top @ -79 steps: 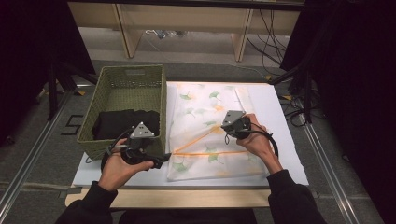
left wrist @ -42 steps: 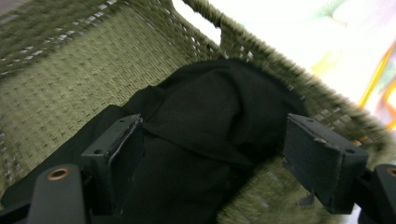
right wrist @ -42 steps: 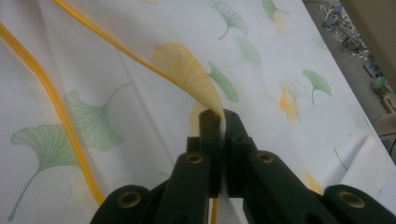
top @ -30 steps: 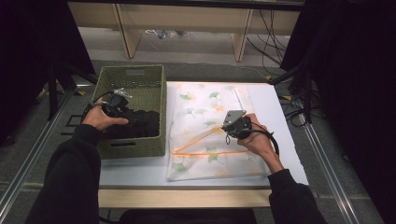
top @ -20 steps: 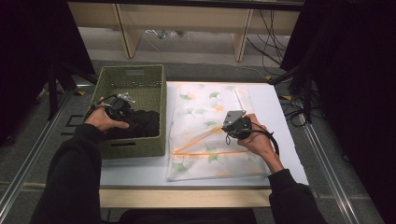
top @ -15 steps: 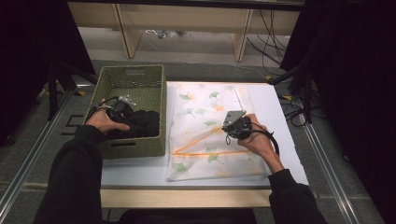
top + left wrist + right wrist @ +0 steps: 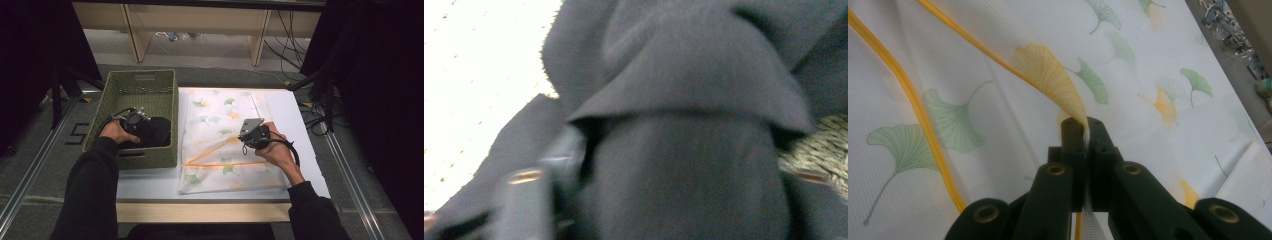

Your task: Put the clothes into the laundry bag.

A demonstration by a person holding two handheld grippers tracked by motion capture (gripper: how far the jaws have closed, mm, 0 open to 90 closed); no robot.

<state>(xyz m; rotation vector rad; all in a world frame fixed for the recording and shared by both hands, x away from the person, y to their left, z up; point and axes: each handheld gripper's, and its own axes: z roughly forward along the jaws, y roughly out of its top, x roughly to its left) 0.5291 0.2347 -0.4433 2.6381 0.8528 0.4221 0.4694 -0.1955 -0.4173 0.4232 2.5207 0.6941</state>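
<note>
A green woven basket (image 7: 142, 76) stands on the left of the table with a black garment (image 7: 156, 132) lying in it. My left gripper (image 7: 136, 120) is down inside the basket against that garment. In the left gripper view its jaws stand wide apart, so the left gripper (image 7: 669, 182) is open, and the black garment (image 7: 684, 75) bulges between them. A white mesh bag (image 7: 220, 115) with ginkgo leaves and orange trim (image 7: 210, 155) lies flat beside the basket. My right gripper (image 7: 252, 133) rests on it. In the right gripper view, the right gripper (image 7: 1087, 125) is shut on a raised fold of the mesh bag (image 7: 973, 100).
The white table top (image 7: 295, 110) shows bare to the right of the bag and along the front. A wooden strip (image 7: 200, 212) edges the table's front. Cables (image 7: 320, 117) hang off the right side. Basket weave (image 7: 819, 145) shows beside the garment.
My left hand left the table in front of the basket and went down inside it onto the black garment. The right gripper has stayed where it was, holding the bag.
</note>
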